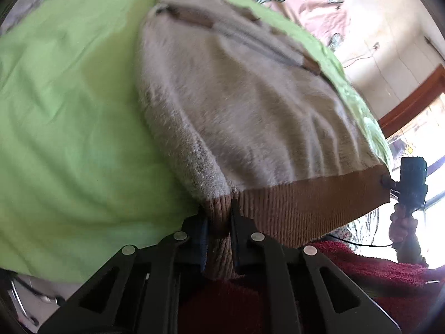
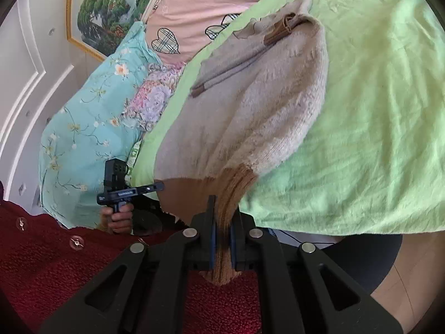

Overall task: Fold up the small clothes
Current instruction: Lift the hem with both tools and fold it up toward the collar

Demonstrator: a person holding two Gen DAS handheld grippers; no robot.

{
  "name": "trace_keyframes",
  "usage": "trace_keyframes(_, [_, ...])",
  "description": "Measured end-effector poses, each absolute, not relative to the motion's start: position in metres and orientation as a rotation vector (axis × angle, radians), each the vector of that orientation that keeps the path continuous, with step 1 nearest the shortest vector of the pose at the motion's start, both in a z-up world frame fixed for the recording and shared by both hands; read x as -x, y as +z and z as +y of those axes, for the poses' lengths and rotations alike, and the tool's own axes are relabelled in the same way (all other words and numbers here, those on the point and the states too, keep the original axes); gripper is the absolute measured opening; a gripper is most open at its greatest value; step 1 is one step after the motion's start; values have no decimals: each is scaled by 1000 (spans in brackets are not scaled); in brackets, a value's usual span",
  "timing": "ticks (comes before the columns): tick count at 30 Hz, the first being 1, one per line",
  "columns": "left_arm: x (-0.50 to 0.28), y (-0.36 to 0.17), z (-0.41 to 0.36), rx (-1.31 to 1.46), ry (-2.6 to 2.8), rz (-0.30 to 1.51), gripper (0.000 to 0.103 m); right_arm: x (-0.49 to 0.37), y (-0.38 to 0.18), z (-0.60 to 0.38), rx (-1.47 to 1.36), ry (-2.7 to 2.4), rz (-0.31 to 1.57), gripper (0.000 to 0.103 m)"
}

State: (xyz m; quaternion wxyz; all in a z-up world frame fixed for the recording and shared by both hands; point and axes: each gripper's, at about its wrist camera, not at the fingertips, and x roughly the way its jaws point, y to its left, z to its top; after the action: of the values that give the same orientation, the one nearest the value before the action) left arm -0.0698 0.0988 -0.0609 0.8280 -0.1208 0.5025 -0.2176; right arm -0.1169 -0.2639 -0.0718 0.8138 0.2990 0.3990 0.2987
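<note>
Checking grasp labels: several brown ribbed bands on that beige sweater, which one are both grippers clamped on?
The wide bottom hem, stretched between the left gripper and right gripper. The narrower cuff bands lie untouched at the sweater's far end.

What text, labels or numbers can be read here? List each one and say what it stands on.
No text can be read with certainty.
Pale lettering on the side of the black left gripper, seen from the right wrist: too small and blurred to read.
The fuzzy beige knitted sweater with a brown ribbed hem and the light green bedsheet carry no writing.
</note>
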Motion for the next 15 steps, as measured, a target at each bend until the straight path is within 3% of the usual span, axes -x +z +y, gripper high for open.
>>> trace_keyframes(7, [77,-9,110,317,-506,880,9,114,-49,-274,-719,658,735,8])
trace_keyframes(15, [5,49,109,387,-473,670,9,56,-3,-288,-741,662,539,8])
